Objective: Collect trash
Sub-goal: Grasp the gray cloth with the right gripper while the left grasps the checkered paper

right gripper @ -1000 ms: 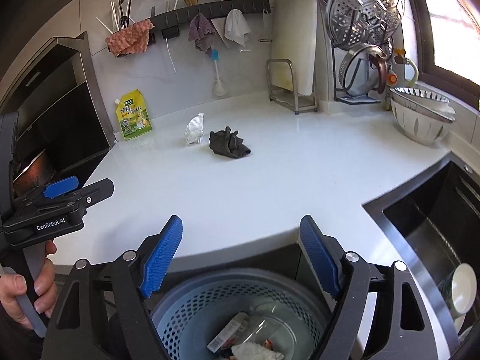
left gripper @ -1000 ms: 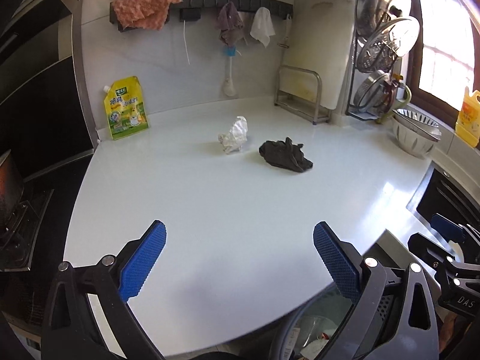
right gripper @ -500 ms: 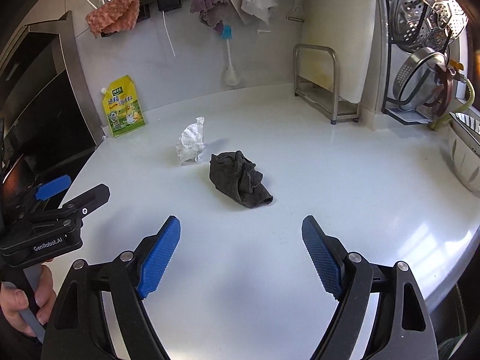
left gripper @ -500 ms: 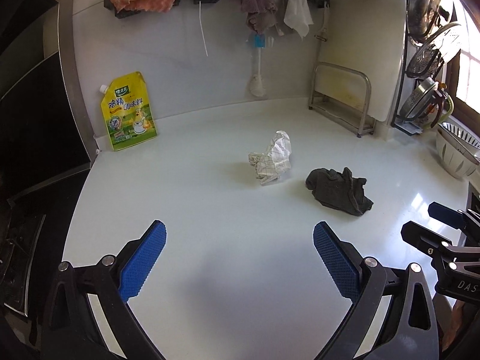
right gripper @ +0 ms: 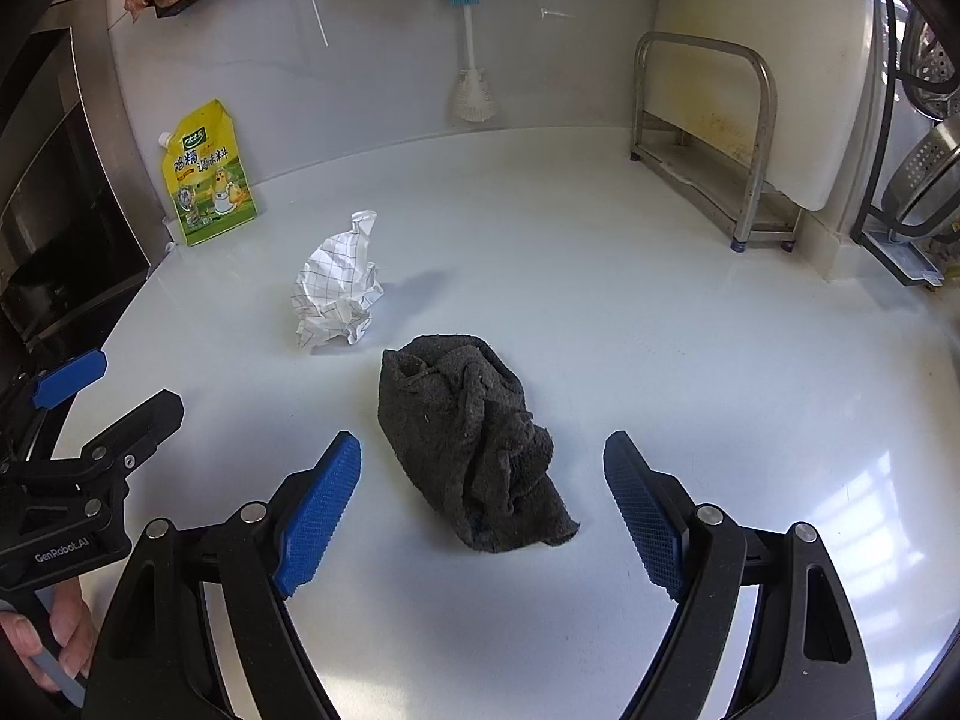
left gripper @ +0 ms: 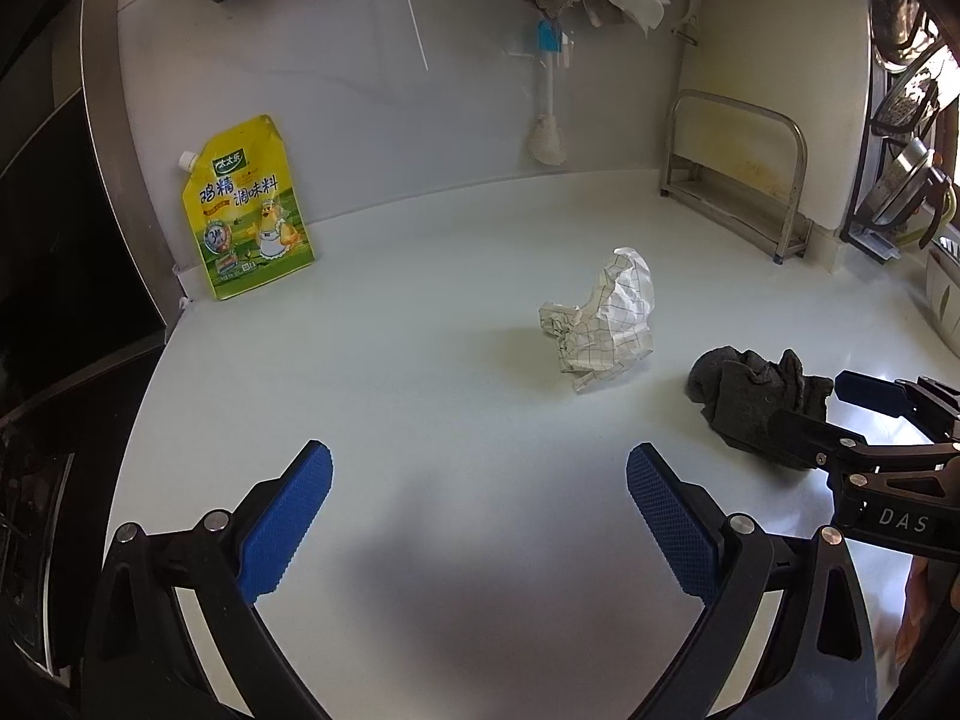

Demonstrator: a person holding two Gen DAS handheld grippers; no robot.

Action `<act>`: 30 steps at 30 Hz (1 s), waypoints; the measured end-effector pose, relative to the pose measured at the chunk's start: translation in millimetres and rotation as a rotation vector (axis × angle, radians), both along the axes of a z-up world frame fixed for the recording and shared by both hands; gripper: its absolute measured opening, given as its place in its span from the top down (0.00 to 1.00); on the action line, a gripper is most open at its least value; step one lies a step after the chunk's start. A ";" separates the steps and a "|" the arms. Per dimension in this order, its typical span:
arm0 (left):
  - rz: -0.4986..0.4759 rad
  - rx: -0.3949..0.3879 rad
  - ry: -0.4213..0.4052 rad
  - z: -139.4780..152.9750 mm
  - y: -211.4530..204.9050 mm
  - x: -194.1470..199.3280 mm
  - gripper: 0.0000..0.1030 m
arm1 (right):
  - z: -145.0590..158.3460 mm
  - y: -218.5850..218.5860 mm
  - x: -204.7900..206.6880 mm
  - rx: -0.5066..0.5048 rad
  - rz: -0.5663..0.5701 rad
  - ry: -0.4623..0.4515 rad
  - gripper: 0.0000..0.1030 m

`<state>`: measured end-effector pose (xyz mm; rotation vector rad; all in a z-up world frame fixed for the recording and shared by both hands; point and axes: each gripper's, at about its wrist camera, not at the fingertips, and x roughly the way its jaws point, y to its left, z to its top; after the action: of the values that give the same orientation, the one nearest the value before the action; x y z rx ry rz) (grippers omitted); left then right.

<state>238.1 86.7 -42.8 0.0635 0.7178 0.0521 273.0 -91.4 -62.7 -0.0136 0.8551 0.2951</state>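
A crumpled white checked paper [left gripper: 606, 315] lies on the white counter [left gripper: 420, 396], ahead and a little right of my open left gripper [left gripper: 480, 516]. A dark grey crumpled rag [right gripper: 474, 438] lies just in front of my open right gripper [right gripper: 483, 510], between the lines of its two fingers. The paper also shows in the right wrist view [right gripper: 336, 294], left of the rag. The rag shows in the left wrist view [left gripper: 750, 399], partly behind the right gripper [left gripper: 852, 420]. The left gripper [right gripper: 84, 414] shows at the left edge of the right wrist view. Both grippers are empty.
A yellow seasoning pouch [left gripper: 249, 210] leans on the back wall at left. A metal rack [right gripper: 714, 138] holding a white cutting board [right gripper: 774, 48] stands at back right. A brush [right gripper: 471, 48] and cloths hang on the wall. A black stove [left gripper: 36, 420] lies left.
Both grippers have moved forward over the counter, away from the bin below its edge. The paper and the rag now look much nearer; neither has moved.
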 end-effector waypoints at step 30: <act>-0.009 -0.041 0.036 -4.4 -49.8 69.6 0.06 | 17.6 -75.2 -0.2 0.220 -0.100 -0.028 0.75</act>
<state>307.6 37.0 -47.2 0.0279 0.7548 0.0277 272.8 -166.6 -45.1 0.2286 0.7897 0.2932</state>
